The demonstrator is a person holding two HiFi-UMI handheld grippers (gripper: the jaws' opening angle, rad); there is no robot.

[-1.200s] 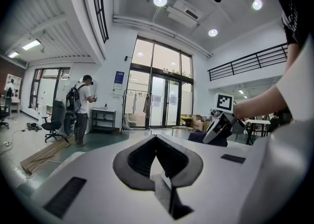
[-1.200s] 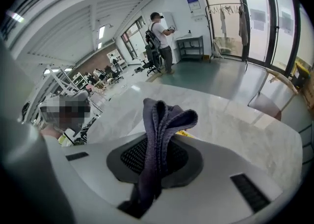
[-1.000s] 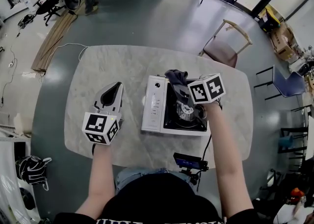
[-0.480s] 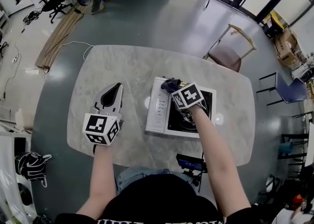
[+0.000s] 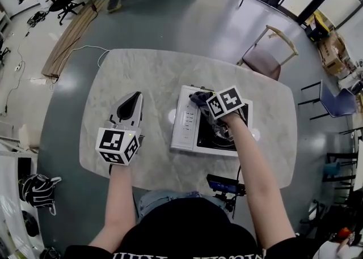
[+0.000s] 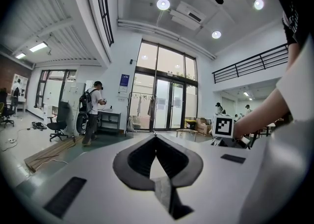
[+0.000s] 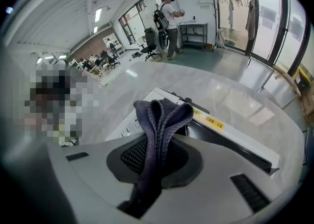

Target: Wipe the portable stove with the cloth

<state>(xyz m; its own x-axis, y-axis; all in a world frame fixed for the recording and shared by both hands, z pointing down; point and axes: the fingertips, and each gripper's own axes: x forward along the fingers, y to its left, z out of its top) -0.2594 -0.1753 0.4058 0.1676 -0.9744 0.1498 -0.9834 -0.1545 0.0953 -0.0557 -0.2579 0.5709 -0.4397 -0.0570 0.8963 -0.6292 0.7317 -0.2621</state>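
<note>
The white portable stove (image 5: 184, 127) with a black burner well sits on the marble table (image 5: 147, 76), right of centre. My right gripper (image 5: 199, 100) is over the stove's far left corner, shut on a dark grey cloth (image 5: 198, 98). In the right gripper view the cloth (image 7: 158, 120) is folded between the jaws, above the stove's white panel (image 7: 128, 126) and black top. My left gripper (image 5: 131, 105) rests over the table to the left of the stove, shut with nothing in it; its tips (image 6: 156, 137) meet in the left gripper view.
A wooden chair (image 5: 265, 55) stands beyond the table's far right edge, a blue chair (image 5: 334, 102) further right. A small black device (image 5: 224, 185) sits at the near table edge. A person with a backpack (image 6: 91, 112) stands across the room by office chairs.
My right gripper with the cloth slid toward the stove's left side, then slightly right and farther along the stove's far edge. The left gripper has stayed in place.
</note>
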